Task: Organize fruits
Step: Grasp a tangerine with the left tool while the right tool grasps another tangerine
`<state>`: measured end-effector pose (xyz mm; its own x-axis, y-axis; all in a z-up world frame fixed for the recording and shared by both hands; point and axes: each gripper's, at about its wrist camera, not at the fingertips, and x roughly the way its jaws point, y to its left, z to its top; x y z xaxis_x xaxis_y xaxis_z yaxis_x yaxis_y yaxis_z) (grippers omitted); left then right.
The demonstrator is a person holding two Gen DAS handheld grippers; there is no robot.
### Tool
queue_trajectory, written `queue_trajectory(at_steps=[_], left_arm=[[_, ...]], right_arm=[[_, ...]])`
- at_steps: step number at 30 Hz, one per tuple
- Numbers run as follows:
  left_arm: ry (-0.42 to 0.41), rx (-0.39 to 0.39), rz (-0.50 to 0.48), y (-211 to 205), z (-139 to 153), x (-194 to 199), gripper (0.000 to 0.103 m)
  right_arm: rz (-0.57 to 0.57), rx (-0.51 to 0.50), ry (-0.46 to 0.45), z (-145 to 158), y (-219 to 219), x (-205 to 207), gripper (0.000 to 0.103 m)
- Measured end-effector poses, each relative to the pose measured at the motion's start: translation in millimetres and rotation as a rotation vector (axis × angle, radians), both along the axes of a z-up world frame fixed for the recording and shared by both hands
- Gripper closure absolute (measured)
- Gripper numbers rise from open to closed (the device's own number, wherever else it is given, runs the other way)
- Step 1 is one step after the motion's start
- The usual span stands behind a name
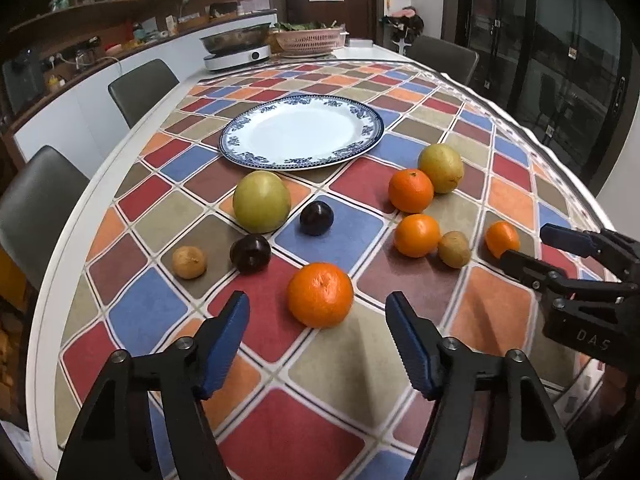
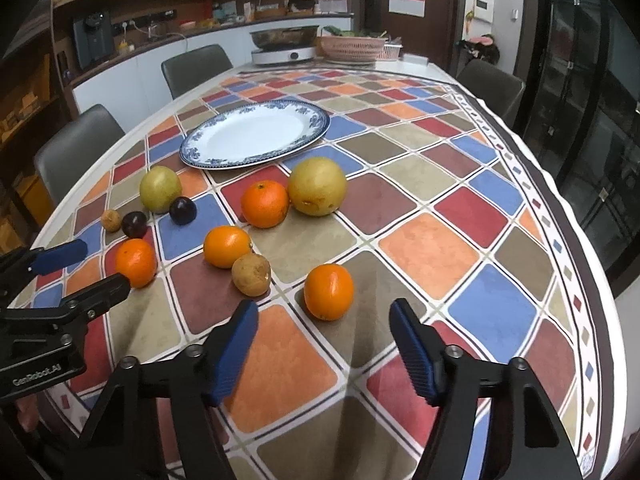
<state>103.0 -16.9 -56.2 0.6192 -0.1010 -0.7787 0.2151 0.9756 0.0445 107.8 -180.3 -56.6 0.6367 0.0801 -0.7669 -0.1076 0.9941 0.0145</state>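
A blue-rimmed white plate point(image 1: 352, 148) point(image 2: 192, 148) lies bare on the checked tablecloth. Several fruits lie loose in front of it: two pears point(image 1: 262, 200) point(image 1: 441, 168), two dark plums point(image 1: 316, 218) point(image 1: 250, 253), two brown kiwis point(image 1: 189, 262) point(image 1: 454, 249) and several oranges. My left gripper point(image 1: 318, 314) is open, with one orange point(image 1: 320, 294) point(image 2: 136, 262) just ahead between its fingertips. My right gripper point(image 2: 323, 322) is open, with another orange point(image 2: 329, 291) point(image 1: 502, 238) just ahead between its fingertips. Neither holds anything.
At the table's far end stand a cooker with a metal pot point(image 1: 236, 50) and a pink basket point(image 1: 310, 40). Grey chairs point(image 1: 140, 88) point(image 1: 36, 204) line the left side. A counter runs behind, a dark glass door to the right.
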Motion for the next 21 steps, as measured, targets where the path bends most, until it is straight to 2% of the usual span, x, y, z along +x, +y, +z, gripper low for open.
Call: queue_trajectory(at_steps=[5,7,10,19,21], left_arm=[[0.046,-0.013,-0.014,-1.9,-10.0,14.3,0.042],[0.058,-0.015,-0.020,-2.4,-13.0,17.4,0.047],[0.068,-0.012,-0.026,-4.1,-17.0,21.1,0.052],[0.087,-0.001,-0.022,-4.2,-22.9,29.5,0.061],[0.091,0.005,-0.021,-3.7,-23.7,30.3,0.062]], right_arm=[[-0.001,0.012,0.032,-6.1,-2.0,12.8,0.046],[-0.001,0.017,0.046,-8.6,-2.3,16.5,0.052],[0.001,0.015,0.059,-12.4,-2.7,20.0,0.054],[0.009,0.018,0.092,-19.8,-3.5,30.5,0.070],[0.013,0.015,0.095,-21.2,-2.9,32.0,0.071]])
